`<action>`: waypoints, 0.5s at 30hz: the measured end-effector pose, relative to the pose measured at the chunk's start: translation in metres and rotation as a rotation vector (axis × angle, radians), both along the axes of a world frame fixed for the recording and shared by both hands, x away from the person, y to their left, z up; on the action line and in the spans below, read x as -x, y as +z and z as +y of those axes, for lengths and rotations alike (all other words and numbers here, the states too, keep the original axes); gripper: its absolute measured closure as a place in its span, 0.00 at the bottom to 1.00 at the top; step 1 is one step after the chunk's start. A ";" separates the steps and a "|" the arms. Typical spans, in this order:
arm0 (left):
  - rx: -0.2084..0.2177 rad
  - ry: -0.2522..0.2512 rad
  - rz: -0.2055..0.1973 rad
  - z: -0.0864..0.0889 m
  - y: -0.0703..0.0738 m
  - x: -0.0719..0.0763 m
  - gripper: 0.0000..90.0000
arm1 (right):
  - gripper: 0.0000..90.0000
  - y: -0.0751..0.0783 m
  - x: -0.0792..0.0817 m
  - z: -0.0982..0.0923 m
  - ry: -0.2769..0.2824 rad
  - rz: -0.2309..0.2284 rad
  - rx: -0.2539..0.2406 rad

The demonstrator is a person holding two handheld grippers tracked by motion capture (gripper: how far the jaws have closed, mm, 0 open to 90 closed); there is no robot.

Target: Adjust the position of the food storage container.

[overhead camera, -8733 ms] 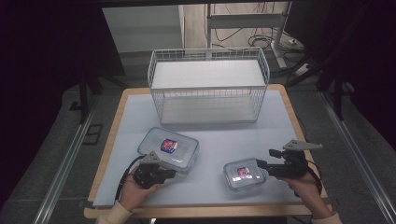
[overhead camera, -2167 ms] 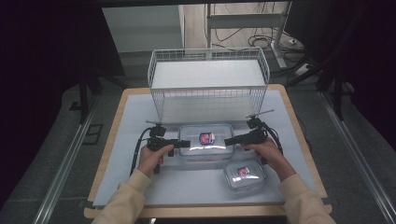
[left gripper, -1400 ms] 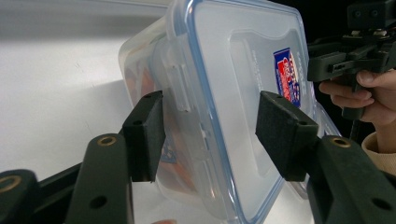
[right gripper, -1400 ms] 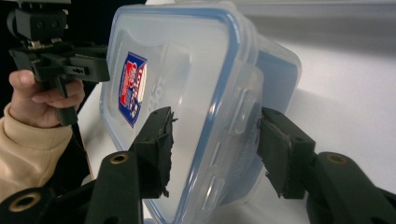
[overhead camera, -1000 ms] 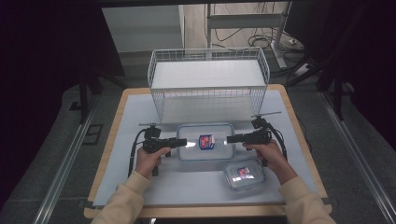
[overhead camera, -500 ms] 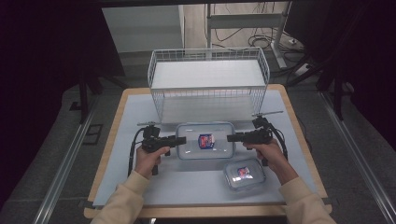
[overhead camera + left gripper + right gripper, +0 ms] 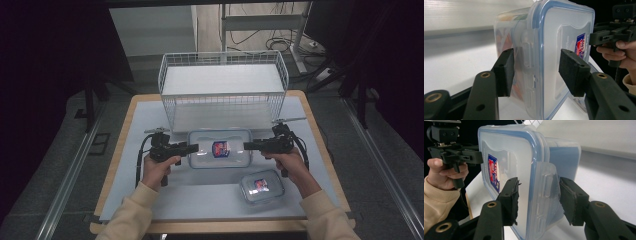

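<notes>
A large clear container (image 7: pixel 205 150) with a blue-rimmed lid and a red-blue label hangs level just in front of the wire basket (image 7: pixel 222 100). My left gripper (image 7: pixel 194 148) is shut on its left end and my right gripper (image 7: pixel 247 145) on its right end. In the left gripper view the pads (image 7: pixel 504 70) clamp base and lid of the container (image 7: pixel 554 50) around the end latch. The right gripper view shows the same hold (image 7: pixel 537 197) on the container (image 7: pixel 511 157), with the other hand's gripper (image 7: pixel 477 155) at the far end.
A smaller clear container (image 7: pixel 261 186) with the same label lies on the white table mat (image 7: pixel 150 120) at the front right, near my right forearm. The white wire basket stands at the back of the table, its near wall just beyond the held container.
Several seconds ago the large container lay at the front left and both grippers were near the front edge. Now both hold it mid-table. Over the last second it has barely shifted.
</notes>
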State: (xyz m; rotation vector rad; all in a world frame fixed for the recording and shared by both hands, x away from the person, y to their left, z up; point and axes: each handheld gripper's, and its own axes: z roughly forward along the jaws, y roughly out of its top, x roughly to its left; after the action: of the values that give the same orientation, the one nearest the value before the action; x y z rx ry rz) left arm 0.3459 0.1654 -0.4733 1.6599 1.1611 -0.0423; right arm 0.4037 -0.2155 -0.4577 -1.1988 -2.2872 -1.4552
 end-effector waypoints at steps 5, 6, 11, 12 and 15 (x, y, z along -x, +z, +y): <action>-0.001 0.003 -0.016 -0.001 0.005 0.002 0.53 | 0.57 0.005 0.002 -0.001 0.004 -0.022 0.000; -0.003 0.004 -0.020 -0.001 0.007 0.003 0.53 | 0.57 0.006 0.003 -0.001 0.004 -0.031 -0.002; -0.003 0.006 -0.032 0.000 0.011 0.005 0.53 | 0.57 0.009 0.004 0.000 0.005 -0.043 -0.005; -0.006 0.004 -0.042 0.000 0.012 0.005 0.53 | 0.57 0.011 0.005 0.000 0.005 -0.050 -0.009; -0.005 0.004 -0.044 0.000 0.013 0.005 0.53 | 0.57 0.012 0.005 0.000 0.005 -0.055 -0.009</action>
State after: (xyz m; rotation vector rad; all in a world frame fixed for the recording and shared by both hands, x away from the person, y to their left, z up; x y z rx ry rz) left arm 0.3408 0.1656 -0.4607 1.6556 1.1318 -0.0006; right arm 0.3983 -0.2155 -0.4455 -1.1632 -2.3153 -1.5132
